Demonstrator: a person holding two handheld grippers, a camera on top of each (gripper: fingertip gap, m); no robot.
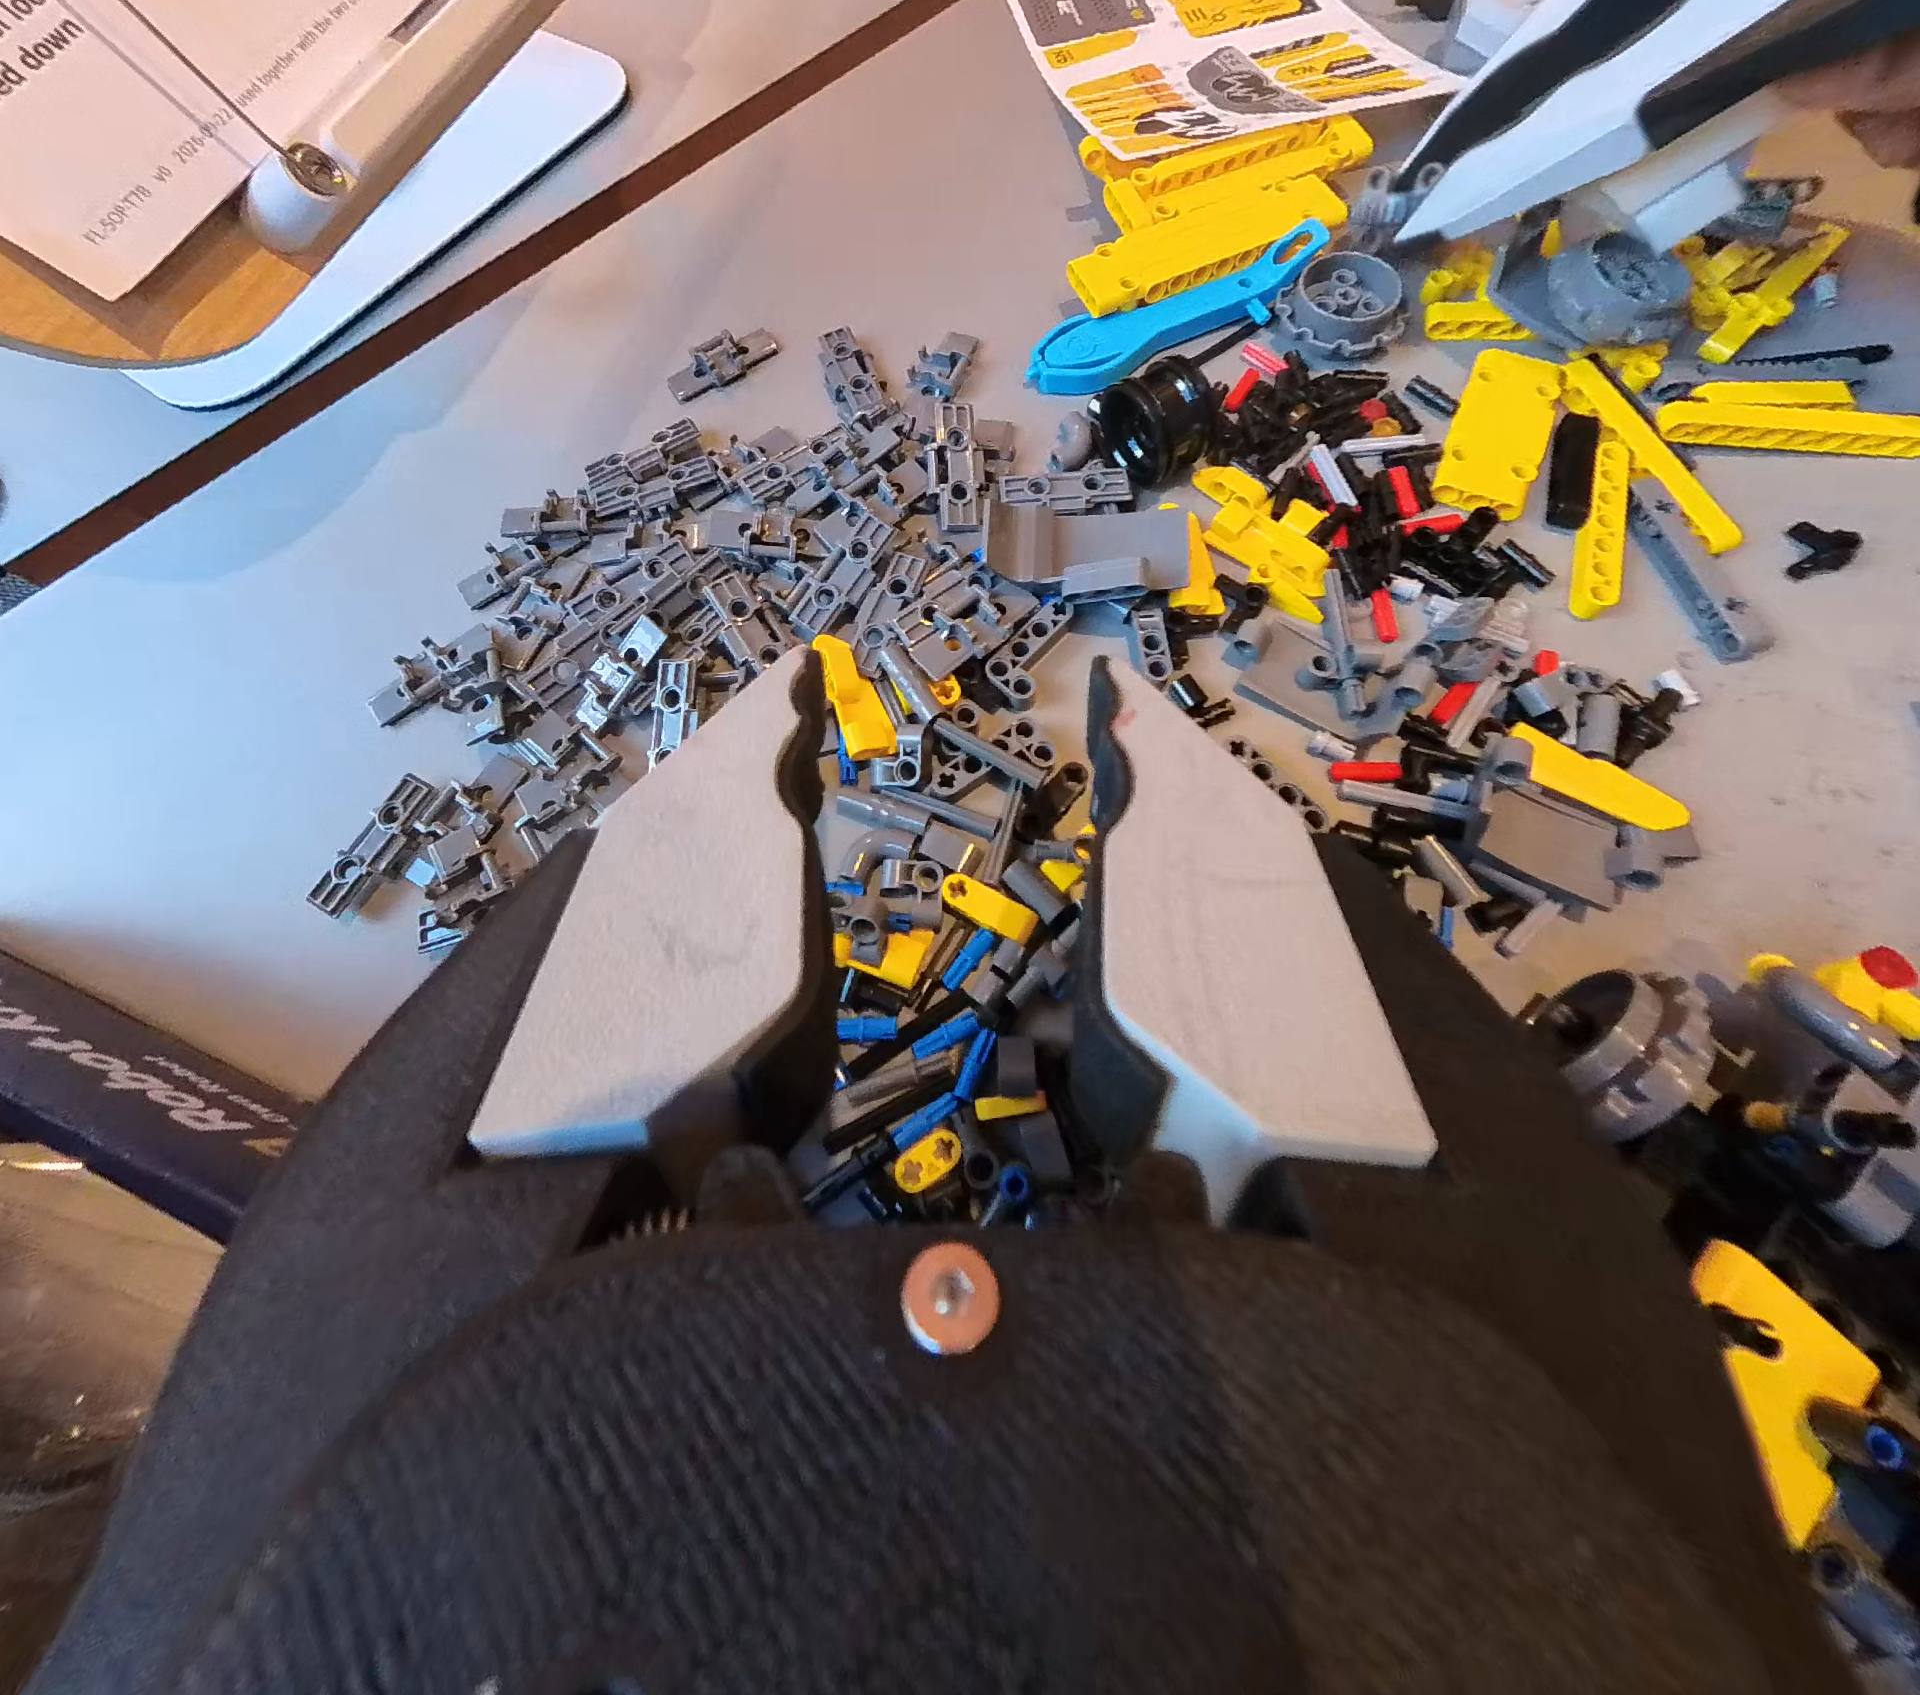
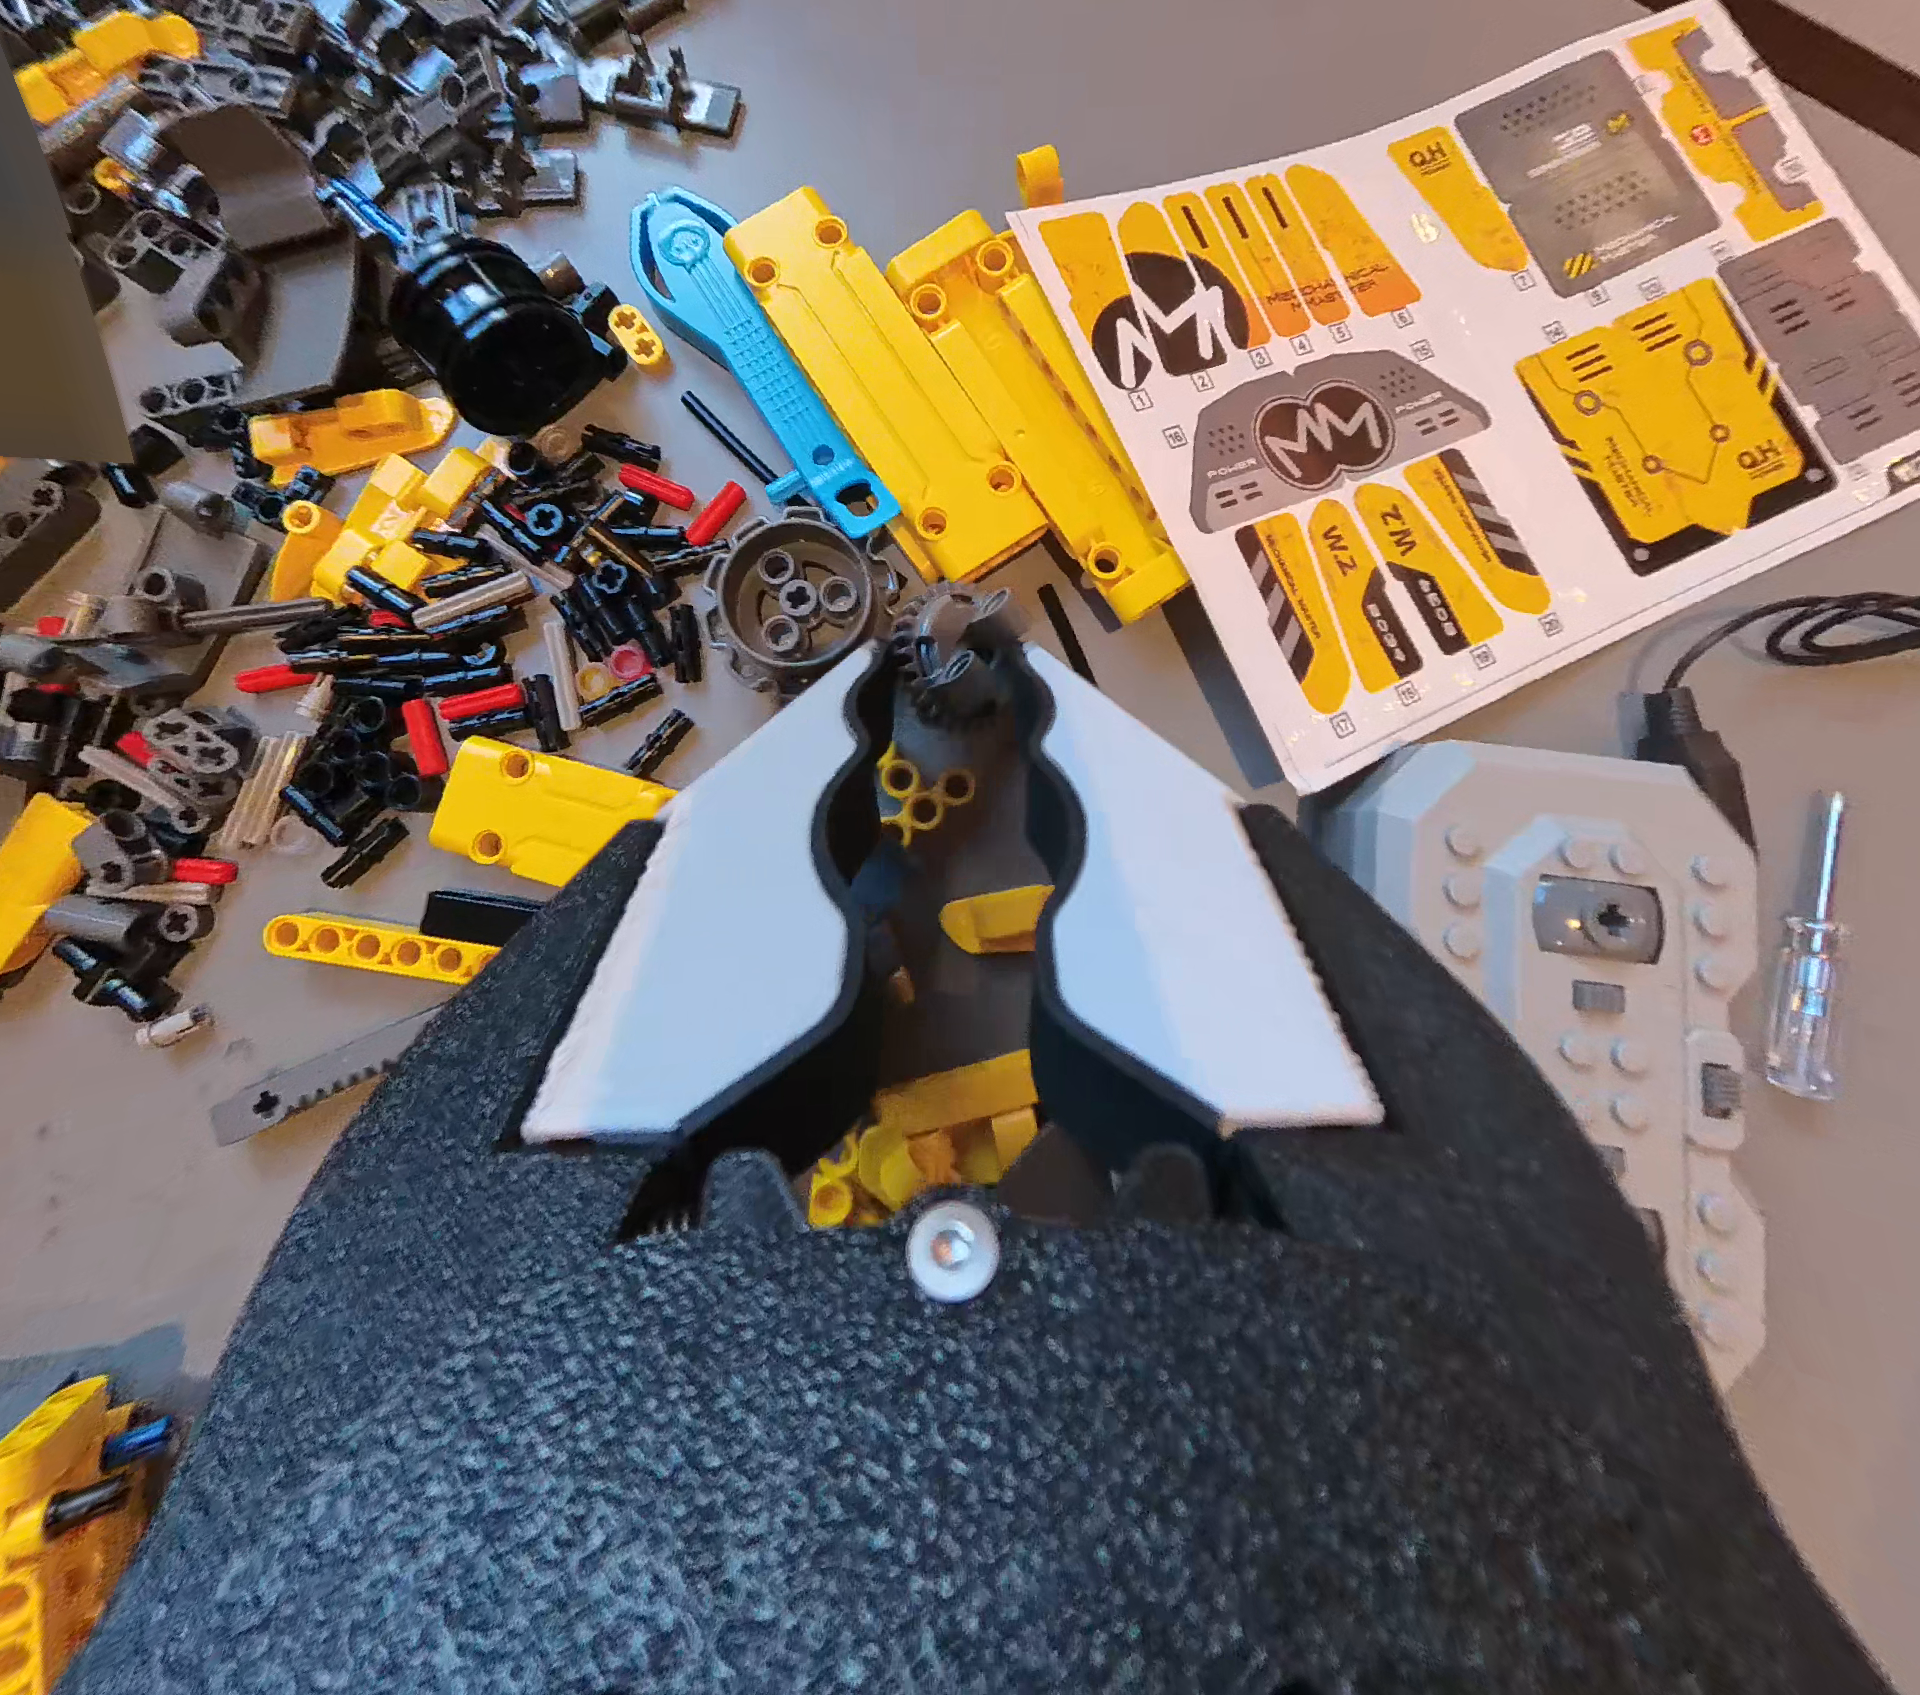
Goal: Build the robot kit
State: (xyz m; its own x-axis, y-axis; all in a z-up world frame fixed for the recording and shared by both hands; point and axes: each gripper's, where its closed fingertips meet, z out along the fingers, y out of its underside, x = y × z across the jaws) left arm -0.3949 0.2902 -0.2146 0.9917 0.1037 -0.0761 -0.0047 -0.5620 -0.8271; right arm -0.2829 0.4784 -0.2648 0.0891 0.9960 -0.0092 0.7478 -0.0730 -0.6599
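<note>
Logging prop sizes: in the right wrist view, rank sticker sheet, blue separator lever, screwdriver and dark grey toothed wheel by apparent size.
1. sticker sheet
2. blue separator lever
3. screwdriver
4. dark grey toothed wheel
The screwdriver lies nearer the camera, so the last two are unsure.

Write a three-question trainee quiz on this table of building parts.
1. True or false: the left gripper is open and holds nothing.
2. What does the right gripper pinch between its fingers? A) a red pin B) a small dark grey gear piece C) the screwdriver
3. Fill in: the blue tool lies right beside the yellow ___.
Key: 1 true; 2 B; 3 yellow panels.
</note>
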